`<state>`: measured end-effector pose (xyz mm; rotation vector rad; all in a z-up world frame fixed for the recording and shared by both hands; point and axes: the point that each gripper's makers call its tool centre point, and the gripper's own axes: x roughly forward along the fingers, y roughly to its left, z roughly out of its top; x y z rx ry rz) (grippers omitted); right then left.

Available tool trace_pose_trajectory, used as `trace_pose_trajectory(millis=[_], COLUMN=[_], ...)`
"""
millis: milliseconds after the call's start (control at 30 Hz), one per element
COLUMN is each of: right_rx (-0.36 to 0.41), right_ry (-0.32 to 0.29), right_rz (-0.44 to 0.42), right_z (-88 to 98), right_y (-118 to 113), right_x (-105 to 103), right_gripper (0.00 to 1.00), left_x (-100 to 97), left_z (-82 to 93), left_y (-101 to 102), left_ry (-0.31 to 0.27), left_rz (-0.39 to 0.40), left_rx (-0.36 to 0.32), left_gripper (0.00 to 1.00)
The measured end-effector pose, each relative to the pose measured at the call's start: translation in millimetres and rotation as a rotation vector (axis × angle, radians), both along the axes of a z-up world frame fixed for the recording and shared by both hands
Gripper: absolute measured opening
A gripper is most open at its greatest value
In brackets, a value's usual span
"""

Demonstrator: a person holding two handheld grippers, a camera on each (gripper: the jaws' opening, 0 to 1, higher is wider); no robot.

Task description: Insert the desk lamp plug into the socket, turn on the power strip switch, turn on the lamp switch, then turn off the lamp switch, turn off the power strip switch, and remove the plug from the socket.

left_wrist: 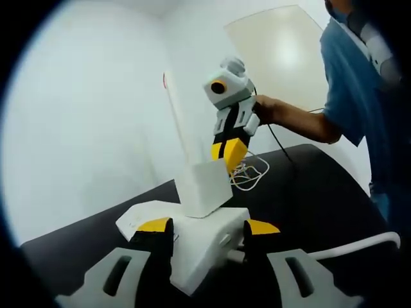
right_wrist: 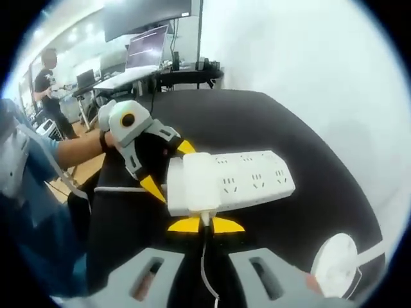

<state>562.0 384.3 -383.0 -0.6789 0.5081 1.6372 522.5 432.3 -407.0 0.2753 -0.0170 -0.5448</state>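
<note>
Black table (right_wrist: pixel 257 122) against a white wall; white power strip (right_wrist: pixel 250 176) lying flat on it, plug (right_wrist: pixel 192 183) seated in the strip's end socket; left gripper (left_wrist: pixel 209 226) clamped across that same end, yellow tips pressed to both sides; right gripper (right_wrist: pixel 207 224) just behind the plug, tips nearly meeting around the cord (right_wrist: pixel 204 269), grip impossible to judge; round white lamp base (right_wrist: pixel 334 263) near the table's edge.

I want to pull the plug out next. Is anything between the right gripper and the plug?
Nothing visible. The right gripper sits right at the plug, its cord running between the jaws. The left gripper flanks the strip off to the side.
</note>
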Motion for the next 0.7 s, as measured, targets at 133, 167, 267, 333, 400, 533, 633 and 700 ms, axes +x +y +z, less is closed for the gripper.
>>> trace_pose_trajectory(millis=[133, 167, 267, 333, 400, 533, 633, 700], right_rx=[0.032, 0.033, 0.051, 0.079, 0.083, 0.092, 0.098, 0.095], right_ry=[0.033, 0.038, 0.07, 0.106, 0.113, 0.126, 0.122, 0.103], right_rz=[-0.022, -0.025, -0.046, -0.059, -0.061, -0.066, -0.07, -0.068], right_z=[-5.1, -7.2, -14.2, -15.3, -17.2, -20.7, -21.4, -20.6], right_y=[-3.6, -4.9, -8.3, -9.0, -10.3, -10.6, -11.7, -11.1], right_x=[1.8, 3.0, 4.1, 3.9, 4.6, 5.0, 4.3, 3.7], right_gripper=[0.05, 0.05, 0.05, 0.05, 0.05, 0.05, 0.05, 0.05], left_x=[-0.1, 0.0, -0.1, -0.1, -0.2, -0.4, -0.4, -0.3], left_z=[-0.2, -0.3, -0.2, -0.1, -0.1, 0.1, 0.6, 0.4], left_y=[-0.1, 0.2, 0.3, 0.2, 0.0, -0.4, -1.1, -0.5], left_ry=[-0.002, -0.002, -0.003, -0.004, -0.003, -0.004, -0.007, -0.007], left_rz=[-0.002, -0.002, -0.002, -0.003, -0.003, -0.003, -0.004, -0.004], left_rx=[0.002, 0.002, 0.002, 0.003, 0.002, 0.003, 0.005, 0.005], left_gripper=[0.41, 0.41, 0.41, 0.41, 0.41, 0.41, 0.41, 0.41])
